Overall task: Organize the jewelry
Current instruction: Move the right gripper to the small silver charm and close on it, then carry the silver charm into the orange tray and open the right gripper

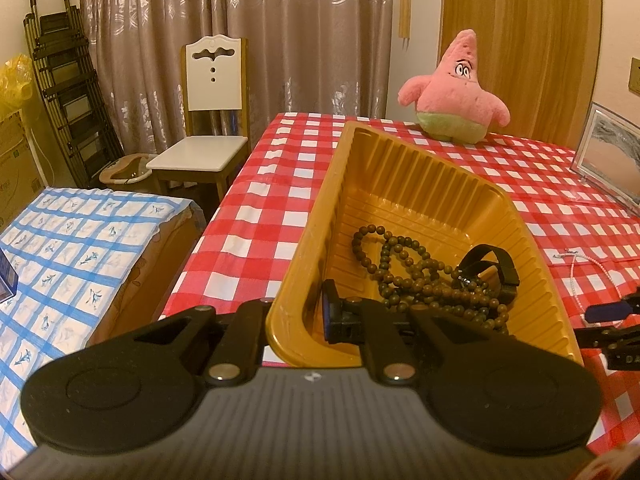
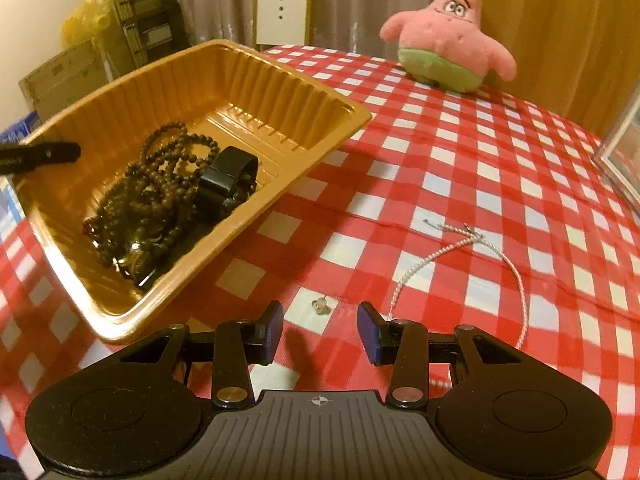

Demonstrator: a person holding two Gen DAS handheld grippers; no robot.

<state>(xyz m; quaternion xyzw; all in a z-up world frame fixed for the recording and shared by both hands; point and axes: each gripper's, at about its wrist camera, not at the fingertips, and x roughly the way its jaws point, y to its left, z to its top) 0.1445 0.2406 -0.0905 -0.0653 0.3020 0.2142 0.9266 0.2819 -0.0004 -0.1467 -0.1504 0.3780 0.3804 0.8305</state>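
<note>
Left tongs [image 1: 298, 322] clamped on the tray [image 1: 516, 216] rim, steadying it. Right tongs [image 2: 320, 330] spread wide over a tiny earring [image 2: 320, 306] on the tablecloth [image 2: 460, 152]. Next: drop lower, pinch carefully, easy to miss.

Black grippers, blue-padded fingers [image 2: 370, 338]

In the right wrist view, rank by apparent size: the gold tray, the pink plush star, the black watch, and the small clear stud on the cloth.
1. gold tray
2. pink plush star, though it sits farther back, so it may look smaller than it is
3. black watch
4. small clear stud
</note>
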